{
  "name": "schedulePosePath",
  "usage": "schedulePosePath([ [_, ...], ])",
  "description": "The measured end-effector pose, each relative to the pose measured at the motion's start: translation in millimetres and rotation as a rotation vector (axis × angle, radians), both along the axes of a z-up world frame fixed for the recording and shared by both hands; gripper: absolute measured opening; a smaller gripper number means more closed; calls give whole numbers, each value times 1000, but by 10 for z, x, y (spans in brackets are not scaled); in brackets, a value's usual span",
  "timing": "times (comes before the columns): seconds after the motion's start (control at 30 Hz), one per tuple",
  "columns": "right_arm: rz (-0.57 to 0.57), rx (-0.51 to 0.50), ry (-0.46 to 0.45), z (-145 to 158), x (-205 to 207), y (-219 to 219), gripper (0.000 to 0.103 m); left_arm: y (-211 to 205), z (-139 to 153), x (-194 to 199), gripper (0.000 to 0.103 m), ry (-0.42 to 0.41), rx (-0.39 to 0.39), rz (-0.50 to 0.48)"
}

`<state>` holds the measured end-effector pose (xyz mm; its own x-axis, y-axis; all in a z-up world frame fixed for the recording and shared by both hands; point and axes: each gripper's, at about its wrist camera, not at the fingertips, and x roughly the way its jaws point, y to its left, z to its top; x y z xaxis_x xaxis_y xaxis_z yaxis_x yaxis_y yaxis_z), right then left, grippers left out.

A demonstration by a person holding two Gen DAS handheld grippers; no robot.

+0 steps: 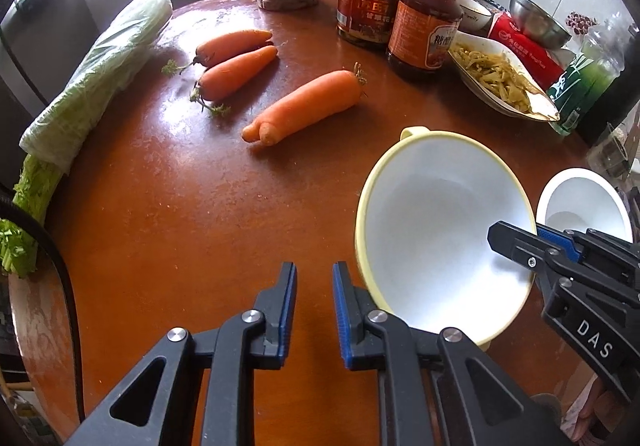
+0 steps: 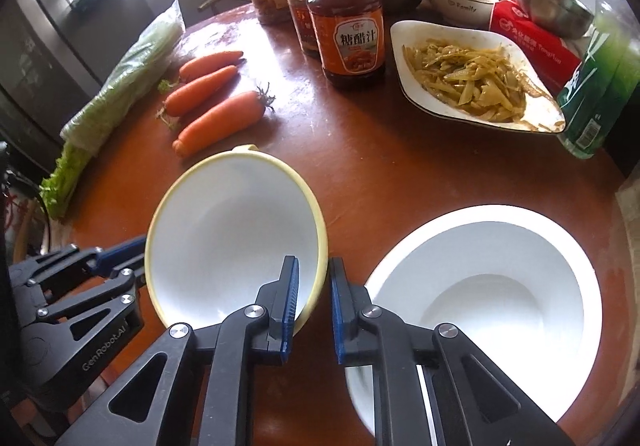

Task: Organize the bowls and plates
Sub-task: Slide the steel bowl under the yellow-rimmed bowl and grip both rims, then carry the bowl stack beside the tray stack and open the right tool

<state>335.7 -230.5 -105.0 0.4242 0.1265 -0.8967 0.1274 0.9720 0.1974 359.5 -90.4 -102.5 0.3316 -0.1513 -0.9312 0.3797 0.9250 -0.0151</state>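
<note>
Right gripper (image 2: 313, 304) pinches the yellow bowl's (image 2: 224, 230) rim beside the white bowl (image 2: 500, 246); left gripper (image 1: 315, 312) closed, empty. Lift level, then nest.

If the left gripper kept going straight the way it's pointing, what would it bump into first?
Probably just the bare brown table. The left gripper is shut on nothing and points down at open wood. The yellow-rimmed bowl sits just to its right, likely off that line, though depth is unclear.
</note>
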Motion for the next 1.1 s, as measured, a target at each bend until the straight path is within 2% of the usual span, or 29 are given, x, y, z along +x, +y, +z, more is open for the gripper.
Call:
schedulePosePath([
  [0.27, 3, -2, -41, 151, -104, 40, 16, 7, 170, -133, 15, -64, 9, 1],
  [0.43, 5, -7, -91, 350, -308, 74, 16, 60, 383, -311, 15, -121, -22, 10],
  [0.77, 12, -15, -186, 755, -1100, 204, 16, 259, 811, -1123, 15, -257, -63, 29],
  [0.97, 17, -20, -181, 742, -1583, 321, 16, 377, 845, -1604, 15, -289, -78, 50],
  [1.1, 3, -30, -180, 713, -1856, 354, 16, 410, 749, -1869, 15, -263, -77, 40],
])
